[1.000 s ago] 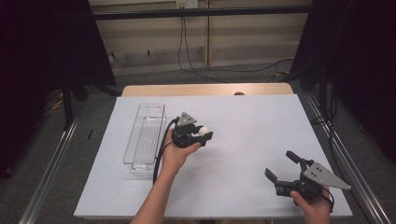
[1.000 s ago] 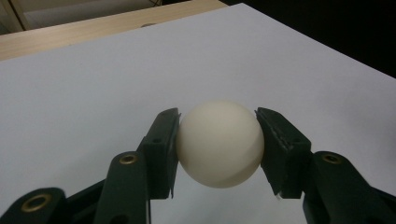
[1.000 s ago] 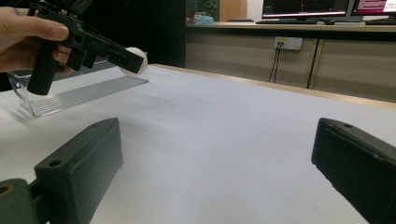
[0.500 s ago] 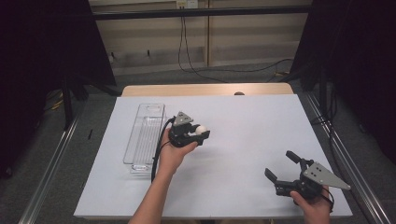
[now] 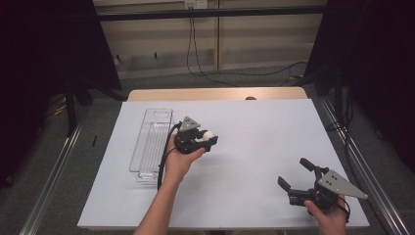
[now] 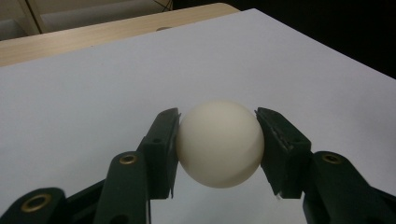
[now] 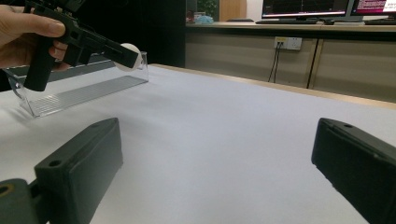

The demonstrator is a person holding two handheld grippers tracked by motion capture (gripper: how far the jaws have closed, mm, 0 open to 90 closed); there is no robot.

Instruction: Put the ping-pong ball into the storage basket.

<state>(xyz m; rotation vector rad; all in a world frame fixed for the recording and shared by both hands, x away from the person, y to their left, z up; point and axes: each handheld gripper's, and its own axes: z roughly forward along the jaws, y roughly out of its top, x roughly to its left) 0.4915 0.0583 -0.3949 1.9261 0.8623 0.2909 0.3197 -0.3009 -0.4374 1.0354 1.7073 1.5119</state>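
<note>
A cream-white ball [image 6: 219, 142] sits pinched between the two black jaws of my left gripper [image 6: 217, 117], held a little above the white tabletop. From above, that left gripper [image 5: 207, 139] and its ball [image 5: 209, 134] hover just right of a clear plastic tray [image 5: 151, 142]. My right gripper [image 5: 293, 172] rests near the table's front right corner, jaws spread wide with nothing between them. In the right gripper view its jaws [image 7: 217, 154] frame bare table, with the left gripper [image 7: 125, 53], the ball [image 7: 134, 50] and the tray [image 7: 79, 91] farther off at upper left.
The white table sheet [image 5: 254, 122] ends in a wooden strip [image 5: 215, 94] at the far edge. Metal rails [image 5: 54, 171] run along both sides of the table. Cables hang against the back wall.
</note>
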